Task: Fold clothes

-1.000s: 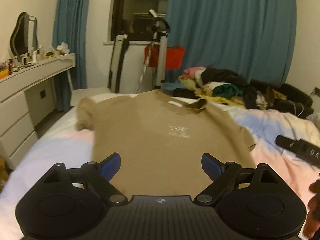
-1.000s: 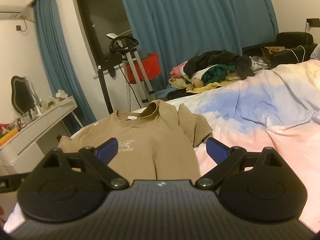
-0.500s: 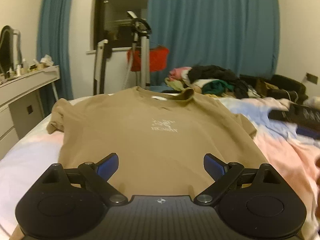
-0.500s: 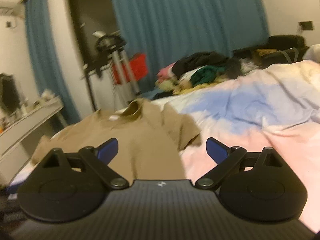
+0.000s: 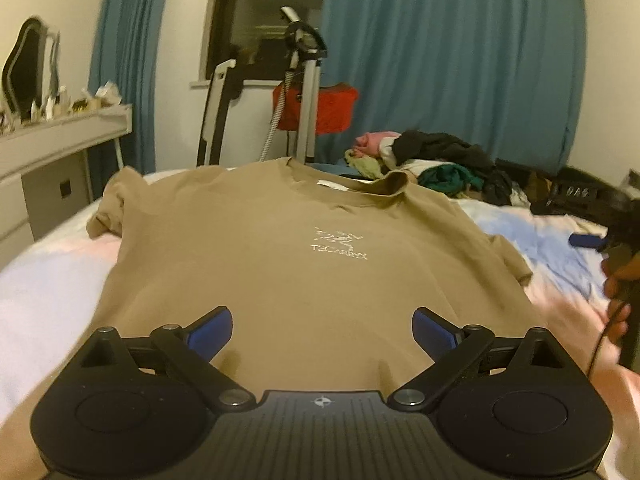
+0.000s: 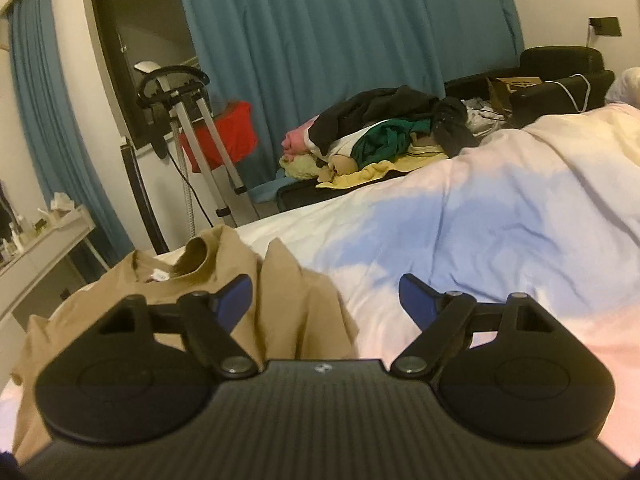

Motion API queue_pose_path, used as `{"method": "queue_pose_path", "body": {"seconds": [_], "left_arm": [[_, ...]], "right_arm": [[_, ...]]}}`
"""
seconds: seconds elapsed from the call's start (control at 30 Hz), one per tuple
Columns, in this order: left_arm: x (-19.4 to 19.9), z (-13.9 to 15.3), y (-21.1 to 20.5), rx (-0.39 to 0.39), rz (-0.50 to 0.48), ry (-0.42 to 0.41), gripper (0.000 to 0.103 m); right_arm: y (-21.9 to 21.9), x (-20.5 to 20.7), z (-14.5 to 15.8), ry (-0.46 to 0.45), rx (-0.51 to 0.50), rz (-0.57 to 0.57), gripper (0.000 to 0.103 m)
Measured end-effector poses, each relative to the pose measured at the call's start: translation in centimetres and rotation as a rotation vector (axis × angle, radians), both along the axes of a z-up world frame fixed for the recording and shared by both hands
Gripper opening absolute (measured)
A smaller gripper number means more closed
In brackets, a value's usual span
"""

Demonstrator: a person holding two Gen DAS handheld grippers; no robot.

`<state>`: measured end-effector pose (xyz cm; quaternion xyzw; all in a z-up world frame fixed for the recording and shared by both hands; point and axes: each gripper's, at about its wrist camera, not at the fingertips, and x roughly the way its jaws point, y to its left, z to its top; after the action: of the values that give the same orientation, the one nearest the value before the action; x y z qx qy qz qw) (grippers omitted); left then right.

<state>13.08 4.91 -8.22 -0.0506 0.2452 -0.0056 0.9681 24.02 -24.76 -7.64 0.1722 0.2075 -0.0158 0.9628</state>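
Observation:
A tan T-shirt point(image 5: 304, 264) with a small white chest logo lies spread face up on the bed, collar at the far end. My left gripper point(image 5: 322, 330) is open and empty, hovering over the shirt's lower hem. My right gripper point(image 6: 326, 300) is open and empty, low over the shirt's right sleeve and shoulder point(image 6: 296, 300); the collar point(image 6: 192, 256) shows at the left of it. The right gripper also shows at the right edge of the left wrist view point(image 5: 588, 240), blurred.
The bed has a pastel pink, blue and white cover point(image 6: 500, 216). A heap of mixed clothes point(image 6: 384, 136) lies beyond the bed. A garment steamer stand point(image 5: 304, 80) and a red bag point(image 5: 316, 108) stand by the blue curtains. A white dresser point(image 5: 60, 148) is at the left.
My left gripper has swung round to face the shirt squarely over its hem. My right gripper has dropped lower and moved in over the right sleeve.

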Motion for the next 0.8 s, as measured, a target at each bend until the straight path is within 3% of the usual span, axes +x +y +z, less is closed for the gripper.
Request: {"method": "queue_pose_path", "body": {"seconds": [0.2,0.3,0.37,0.43,0.5,0.67,0.73,0.8], "left_arm": [[2.3,-2.0,1.7,-0.091,0.021,0.044,0.099],[3.4,-2.9,2.6,-0.143,0.037,0.085,0.099],[3.7,-3.2,3.0,-0.166,0.043,0.091,0.099],[3.9,-3.2,3.2,-0.172,0.052,0.086,0.099],[3.8,-3.2,3.5,-0.173,0.061,0.081,0.099],[3.6,-3.3,3.6,-0.181,0.076,0.080,0.099],[3.6,-3.2,3.3,-0.177,0.076,0.084,0.099],[3.6,-3.2,3.2,-0.171,0.075,0.087,0.099]], "right_arm": [[3.0,5.8,-3.5,0.109,-0.034,0.058,0.080],[5.9,7.1,-4.9,0.171,-0.121,0.078,0.077],[7.7,6.8,-5.1,0.143,-0.204,0.086,0.072],[9.1,6.5,-4.8,0.110,-0.278,0.091,0.057],[10.5,6.3,-4.4,0.079,-0.355,0.099,0.027],[14.2,5.0,-3.2,0.004,-0.534,0.175,0.022],[14.5,4.1,-2.6,-0.023,-0.500,0.215,0.023],[13.6,3.2,-1.9,-0.056,-0.395,0.233,0.024]]}}
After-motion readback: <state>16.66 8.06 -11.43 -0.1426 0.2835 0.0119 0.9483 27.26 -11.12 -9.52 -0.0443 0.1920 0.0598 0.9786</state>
